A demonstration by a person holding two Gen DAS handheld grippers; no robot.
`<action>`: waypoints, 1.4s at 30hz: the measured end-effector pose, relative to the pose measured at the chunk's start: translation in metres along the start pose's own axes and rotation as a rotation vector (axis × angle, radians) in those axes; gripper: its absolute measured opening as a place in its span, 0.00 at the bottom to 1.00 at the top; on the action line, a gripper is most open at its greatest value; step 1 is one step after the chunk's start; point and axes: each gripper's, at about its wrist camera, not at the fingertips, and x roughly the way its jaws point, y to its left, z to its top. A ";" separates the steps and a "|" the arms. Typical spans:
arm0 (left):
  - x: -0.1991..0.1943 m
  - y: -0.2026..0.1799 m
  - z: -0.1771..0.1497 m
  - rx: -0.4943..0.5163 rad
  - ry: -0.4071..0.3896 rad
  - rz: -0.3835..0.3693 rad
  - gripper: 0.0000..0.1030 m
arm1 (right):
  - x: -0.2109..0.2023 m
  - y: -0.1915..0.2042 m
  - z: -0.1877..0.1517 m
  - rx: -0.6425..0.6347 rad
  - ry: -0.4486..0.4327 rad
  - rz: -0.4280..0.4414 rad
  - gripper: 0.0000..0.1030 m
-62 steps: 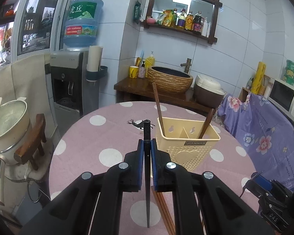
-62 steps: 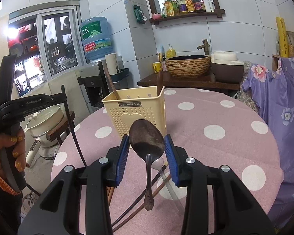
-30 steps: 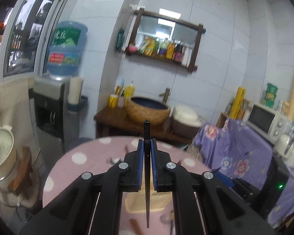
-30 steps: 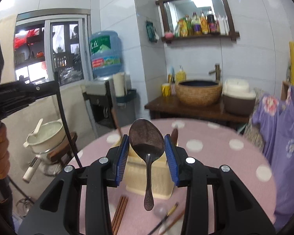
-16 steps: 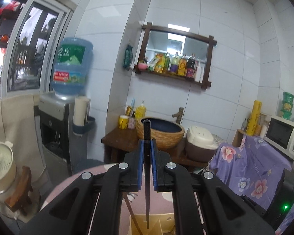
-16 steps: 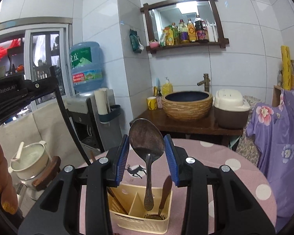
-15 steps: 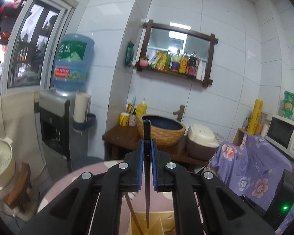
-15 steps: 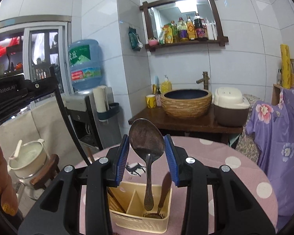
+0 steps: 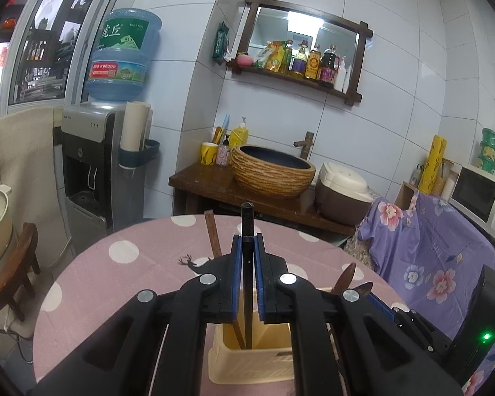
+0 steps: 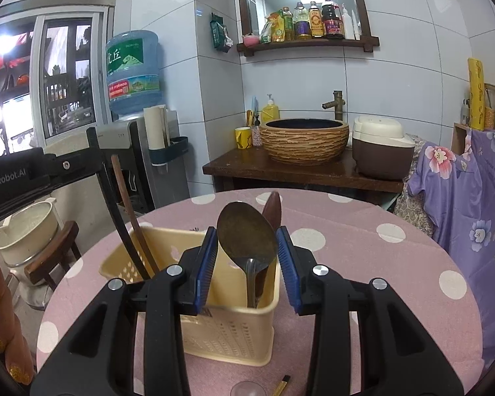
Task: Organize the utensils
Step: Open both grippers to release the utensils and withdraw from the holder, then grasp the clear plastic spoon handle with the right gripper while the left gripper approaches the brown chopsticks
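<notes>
Spoon (image 10: 247, 241) lowered into caddy (image 10: 227, 326) (between fingers (image 10: 208, 264))

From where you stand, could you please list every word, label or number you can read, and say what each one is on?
"虎丘": on the green label of the water jug.
"#96000": on the jug's red strip, only just legible.
"enRobot.AI": on the left gripper body in the right wrist view, first letter cut off.
Shelf bottles: labels too small to read.
Yellow basket: label hidden behind a finger.
Microwave: markings too blurred to read.
</notes>
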 end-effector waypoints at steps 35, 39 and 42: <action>-0.069 0.048 -0.124 0.056 0.292 0.124 0.95 | -0.082 -0.002 -0.105 -0.177 0.258 0.227 0.73; -0.069 0.060 -0.160 0.027 0.407 0.112 0.95 | -0.076 -0.001 -0.132 -0.238 0.338 0.233 0.73; -0.069 0.061 -0.171 0.024 0.429 0.101 0.95 | -0.062 -0.001 -0.135 -0.255 0.387 0.241 0.73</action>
